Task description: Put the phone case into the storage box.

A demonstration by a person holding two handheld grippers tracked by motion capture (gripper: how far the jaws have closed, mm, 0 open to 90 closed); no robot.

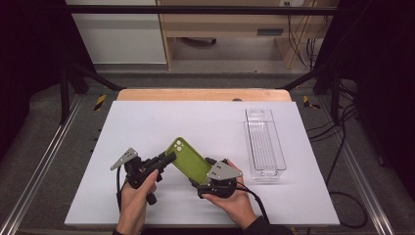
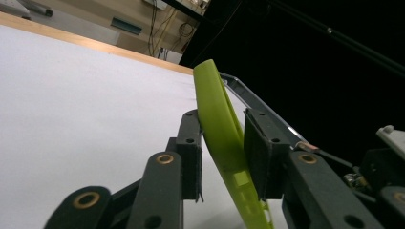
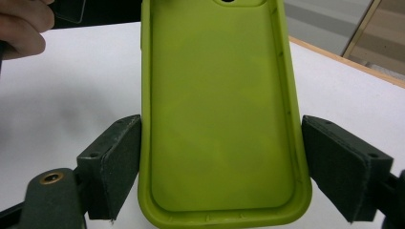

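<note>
high view: green phone case [image 1: 188, 160] held above the tabletop [image 1: 147, 127], long axis slanting up-left from right tool [image 1: 209, 177], clamped across its lower end; left tool [image 1: 169, 159] pinching the camera end, nearly closed.

Your left gripper [image 1: 165, 160] points to the right, and its jaws stand narrow, both pads pressing. Your right gripper [image 1: 201, 177] points up-left toward it, with jaws clamped. Both your hands are low, near each other.
</note>
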